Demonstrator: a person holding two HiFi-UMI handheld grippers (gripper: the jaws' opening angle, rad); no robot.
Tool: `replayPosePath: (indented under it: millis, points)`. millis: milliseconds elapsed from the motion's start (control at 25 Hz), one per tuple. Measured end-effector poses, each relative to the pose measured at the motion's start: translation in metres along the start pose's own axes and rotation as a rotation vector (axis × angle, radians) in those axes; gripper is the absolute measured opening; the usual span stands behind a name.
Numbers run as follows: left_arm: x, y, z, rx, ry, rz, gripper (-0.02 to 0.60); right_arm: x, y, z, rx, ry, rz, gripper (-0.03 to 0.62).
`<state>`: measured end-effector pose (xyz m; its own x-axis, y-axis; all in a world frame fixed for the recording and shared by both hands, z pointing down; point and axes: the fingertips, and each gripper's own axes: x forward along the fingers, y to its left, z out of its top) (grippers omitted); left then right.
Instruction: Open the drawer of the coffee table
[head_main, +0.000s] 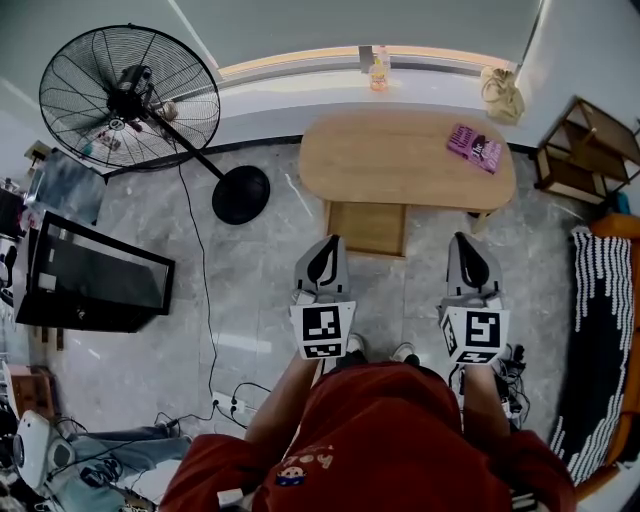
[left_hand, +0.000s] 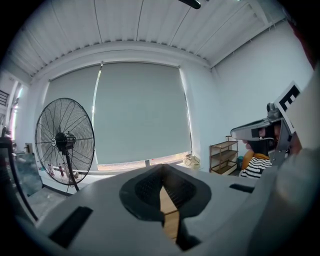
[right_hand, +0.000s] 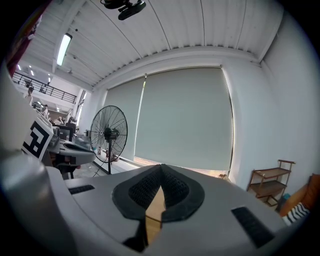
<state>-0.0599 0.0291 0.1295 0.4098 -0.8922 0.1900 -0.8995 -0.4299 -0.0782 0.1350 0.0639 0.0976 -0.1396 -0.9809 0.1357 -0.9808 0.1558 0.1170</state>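
- Nearest is the person's red top (head_main: 390, 430), just behind both tongs.
- The coffee table (head_main: 400, 155) stands ahead of the tong tips, clear of them.
- Its drawer (head_main: 367, 228) shows as a wooden panel under the table's near edge, just beyond the left tongs (head_main: 327, 245) and a little to their right. I can't tell whether it sits flush or partly pulled out.
- The left tongs and the right tongs (head_main: 466, 242) are both held about level, jaws pressed together on nothing.
- To my eye this suits either a moment ahead of the pull or one following it.

two grippers (head_main: 324, 248) (head_main: 470, 245), one coffee table (head_main: 390, 160), one fan (head_main: 128, 95)
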Motion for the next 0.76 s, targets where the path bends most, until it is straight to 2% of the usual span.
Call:
replayPosePath:
  millis: [760]
  points:
    - [-0.006,0.009,-0.009,-0.013,0.008,-0.015,0.006,0.004,0.012,-0.002,-0.014,0.012,0.002,-0.003]
